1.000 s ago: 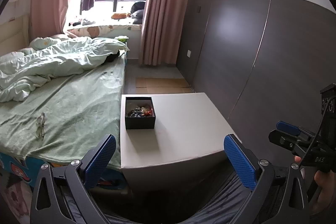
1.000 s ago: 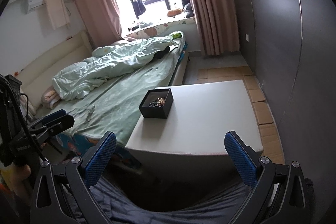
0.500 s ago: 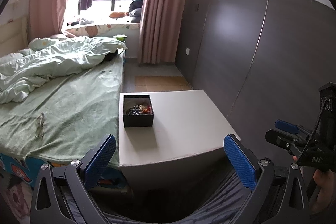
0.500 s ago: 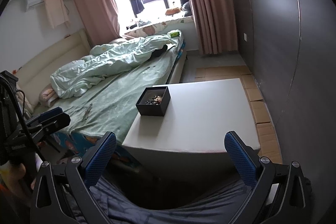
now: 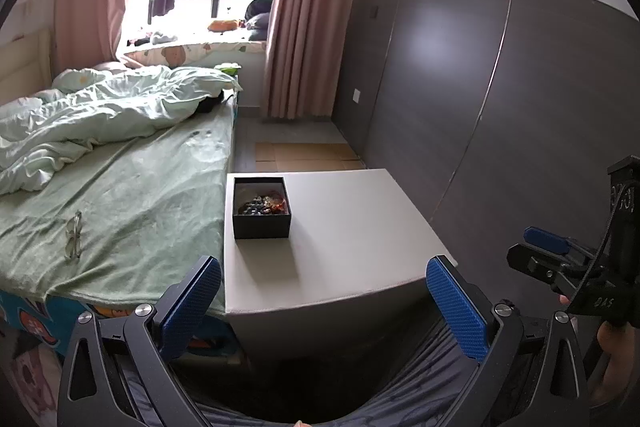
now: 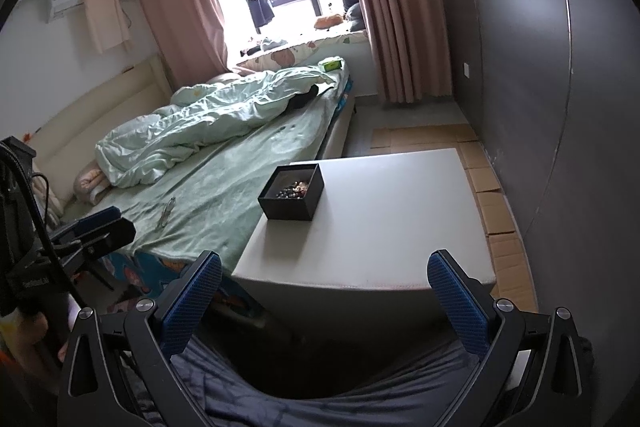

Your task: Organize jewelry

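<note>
A black open box (image 5: 262, 209) holding a heap of mixed jewelry (image 5: 264, 205) stands at the far left part of a white low table (image 5: 352, 227). It also shows in the right wrist view (image 6: 292, 191). My left gripper (image 5: 322, 301) is open and empty, held back from the table's near edge. My right gripper (image 6: 324, 301) is open and empty, also short of the table (image 6: 380, 227). Each gripper shows at the edge of the other's view, the right (image 5: 560, 259) and the left (image 6: 96, 229).
A bed with a green sheet (image 5: 120, 195) and rumpled duvet (image 5: 100, 115) adjoins the table's left side; a pair of glasses (image 5: 73, 237) lies on it. A dark panelled wall (image 5: 500, 107) runs along the right. Cardboard sheets (image 6: 492, 199) lie on the floor.
Both grippers have drawn back and shifted slightly; the table and box sit a little farther and lower in view. Both stay open.
</note>
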The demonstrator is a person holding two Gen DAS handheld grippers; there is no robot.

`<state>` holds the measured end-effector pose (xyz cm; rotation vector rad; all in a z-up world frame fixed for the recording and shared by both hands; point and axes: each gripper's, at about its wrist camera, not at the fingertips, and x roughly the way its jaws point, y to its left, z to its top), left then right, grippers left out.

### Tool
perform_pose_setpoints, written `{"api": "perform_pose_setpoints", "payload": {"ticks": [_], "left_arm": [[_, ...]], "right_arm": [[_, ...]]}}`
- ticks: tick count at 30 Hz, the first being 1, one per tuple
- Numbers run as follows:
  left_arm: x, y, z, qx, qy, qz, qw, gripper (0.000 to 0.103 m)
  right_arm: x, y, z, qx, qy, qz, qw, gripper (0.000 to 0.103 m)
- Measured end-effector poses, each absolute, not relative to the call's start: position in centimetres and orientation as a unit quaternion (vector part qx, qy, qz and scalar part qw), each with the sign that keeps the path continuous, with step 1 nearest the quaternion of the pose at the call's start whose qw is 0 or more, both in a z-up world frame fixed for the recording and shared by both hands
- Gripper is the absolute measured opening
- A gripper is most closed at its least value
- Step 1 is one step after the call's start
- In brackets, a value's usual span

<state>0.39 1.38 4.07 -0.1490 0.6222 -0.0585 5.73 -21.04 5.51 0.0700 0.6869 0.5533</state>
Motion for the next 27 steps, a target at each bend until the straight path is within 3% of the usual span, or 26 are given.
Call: {"api": "perform_pose_setpoints", "payload": {"ticks": [27], "left_arm": [[-0.14, 1.38, 4.01, -0.081, 0.302, -0.030, 0.949, 0.103]], "right_arm": [[5.31, -21.38, 6.03, 0.029, 0.328, 0.271, 0.904, 0.103]]}}
